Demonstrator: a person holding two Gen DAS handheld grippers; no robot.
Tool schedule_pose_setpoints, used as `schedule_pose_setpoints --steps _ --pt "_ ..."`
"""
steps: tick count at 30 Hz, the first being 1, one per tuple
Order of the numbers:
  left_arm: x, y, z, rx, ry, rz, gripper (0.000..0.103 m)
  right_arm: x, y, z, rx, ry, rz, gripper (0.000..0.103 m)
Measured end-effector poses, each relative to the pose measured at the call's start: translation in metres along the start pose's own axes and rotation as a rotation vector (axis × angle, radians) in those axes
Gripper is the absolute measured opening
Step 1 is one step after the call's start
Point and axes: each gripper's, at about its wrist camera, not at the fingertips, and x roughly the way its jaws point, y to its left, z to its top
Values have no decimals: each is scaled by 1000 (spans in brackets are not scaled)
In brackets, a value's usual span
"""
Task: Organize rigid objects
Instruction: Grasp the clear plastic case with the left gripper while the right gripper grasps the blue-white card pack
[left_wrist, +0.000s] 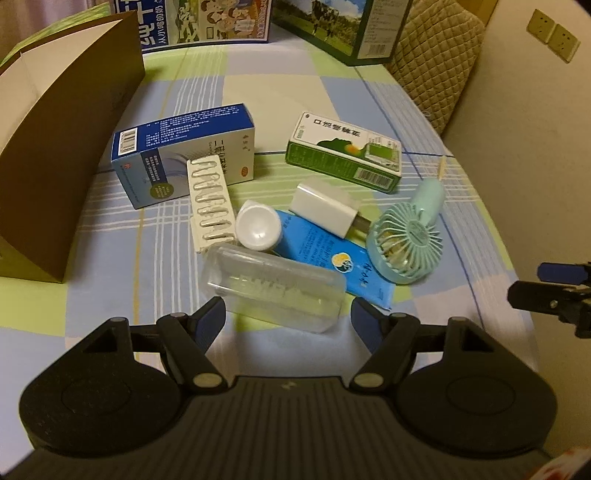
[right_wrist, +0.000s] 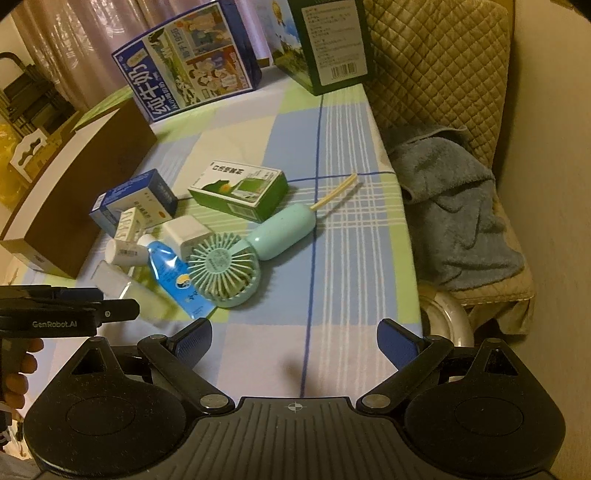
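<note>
Your left gripper (left_wrist: 288, 312) hangs over the clear, ribbed plastic case (left_wrist: 275, 290), jaws spread wide and gripping nothing. Your right gripper (right_wrist: 295, 336) is spread too, empty above the smooth checked tablecloth (right_wrist: 332, 258). The clutter lies just ahead: a round mint-green plastic handheld fan (right_wrist: 225, 271), a glossy blue squeeze tube (right_wrist: 173, 275), a white cube-shaped charger (left_wrist: 325, 208), a foil blister strip (left_wrist: 212, 205) and 2 cardboard medicine boxes, blue-and-white (left_wrist: 184, 153) and green (left_wrist: 343, 153).
</note>
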Motion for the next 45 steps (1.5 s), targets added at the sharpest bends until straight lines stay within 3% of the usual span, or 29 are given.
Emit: schedule_pose_setpoints --steps 13,22,28,31,33,38,45 --pt "-5 22 -5 -14 -13 39 71 12 -14 5 32 28 3 93" --pt "-25 62 -17 -18 -1 159 70 22 -11 11 28 38 14 93" --pt "-40 69 -13 -173 -27 42 69 25 -9 16 22 30 13 93" --pt "-36 67 -6 -199 -50 66 69 25 -8 18 21 25 10 93" --pt "-31 68 -2 -210 -48 83 67 24 -9 19 23 22 7 93" --pt "-20 79 -1 -213 -9 100 39 23 -12 17 34 20 3 93" --pt "-23 89 -4 -163 12 98 36 23 -13 15 42 20 -3 93"
